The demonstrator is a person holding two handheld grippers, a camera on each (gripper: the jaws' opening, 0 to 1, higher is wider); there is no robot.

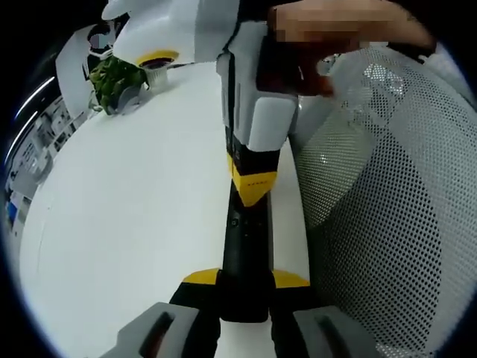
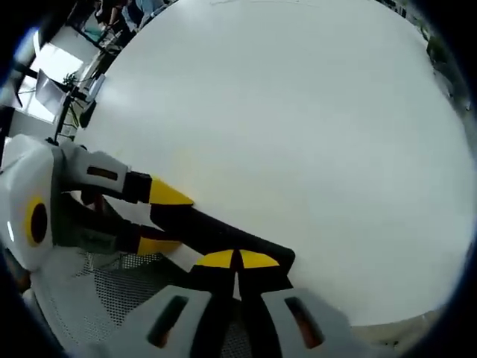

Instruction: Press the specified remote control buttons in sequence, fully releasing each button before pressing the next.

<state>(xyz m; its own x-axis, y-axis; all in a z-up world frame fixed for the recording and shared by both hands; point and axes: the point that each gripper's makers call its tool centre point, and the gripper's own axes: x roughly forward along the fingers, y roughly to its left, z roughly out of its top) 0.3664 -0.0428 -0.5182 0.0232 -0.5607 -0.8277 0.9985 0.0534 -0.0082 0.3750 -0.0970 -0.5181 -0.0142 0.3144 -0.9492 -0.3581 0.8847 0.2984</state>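
Left gripper [image 1: 246,287]: jaws clamp the near end of the black remote [image 1: 244,246]; it lies at the white table [image 1: 134,224] edge, beside a mesh chair [image 1: 387,224]. Right gripper [image 2: 237,262]: yellow tips together, resting on the remote [image 2: 223,235]; can't tell if a btn is pressed. Press straight down w/ one tip, then lift fully clear; keep your left grip steady. Remote's long axis runs straight away from the left gripper, far end under the right gripper [image 1: 257,160].
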